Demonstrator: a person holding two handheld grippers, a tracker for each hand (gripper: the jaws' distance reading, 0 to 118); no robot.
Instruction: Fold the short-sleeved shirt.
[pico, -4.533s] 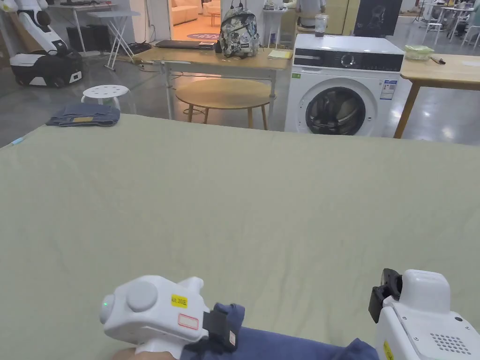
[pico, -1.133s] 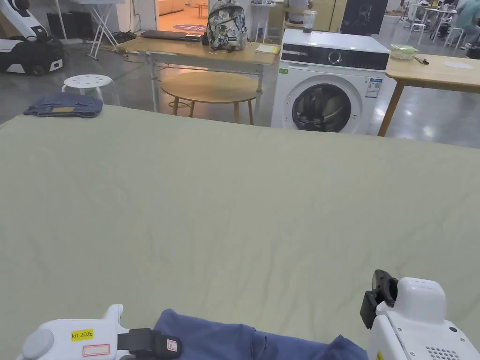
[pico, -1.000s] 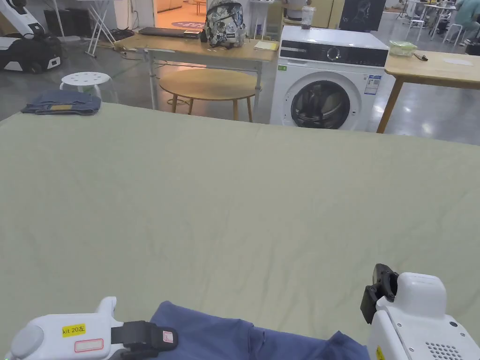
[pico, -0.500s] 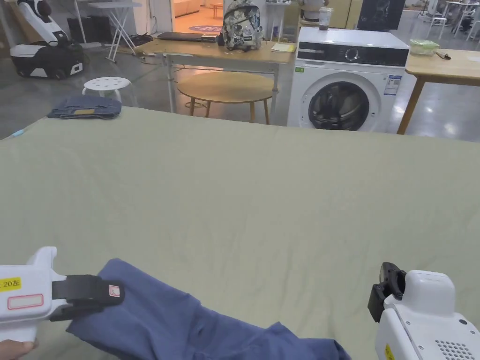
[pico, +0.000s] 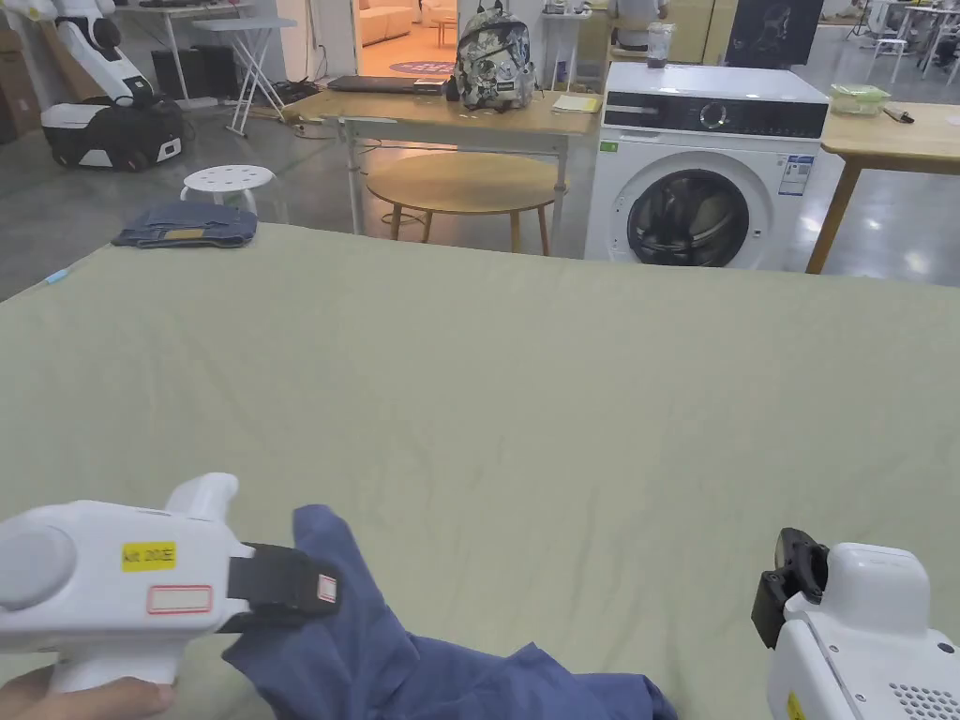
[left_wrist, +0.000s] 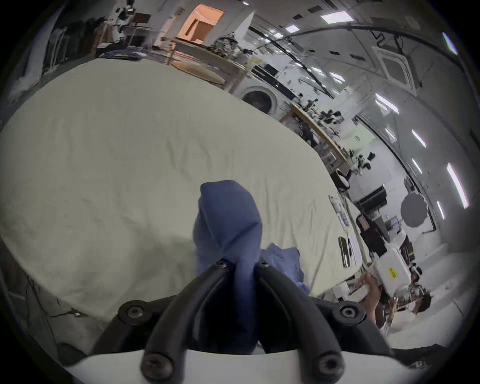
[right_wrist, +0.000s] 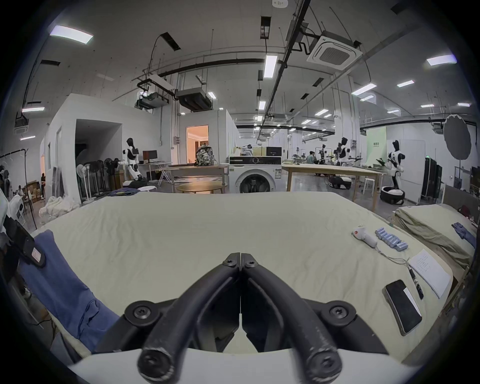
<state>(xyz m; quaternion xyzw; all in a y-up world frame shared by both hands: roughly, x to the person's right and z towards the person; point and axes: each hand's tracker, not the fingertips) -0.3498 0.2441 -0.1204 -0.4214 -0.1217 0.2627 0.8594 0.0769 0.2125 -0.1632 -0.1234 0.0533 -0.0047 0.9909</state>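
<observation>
No text reads clearly; the yellow sticker (pico: 148, 556) on the left tongs (pico: 321, 591) is blurred

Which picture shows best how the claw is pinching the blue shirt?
The left gripper view: there the left gripper has both jaws pressed on a bunch of the blue shirt. The head view shows that gripper from the side, its tip against the cloth. The right gripper view shows it at the left edge, the shirt trailing down from it.

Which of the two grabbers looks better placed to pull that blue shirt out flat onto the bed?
Probably the left gripper: its jaws already pinch the blue shirt. The right gripper is closed on nothing, off to the side.
</observation>
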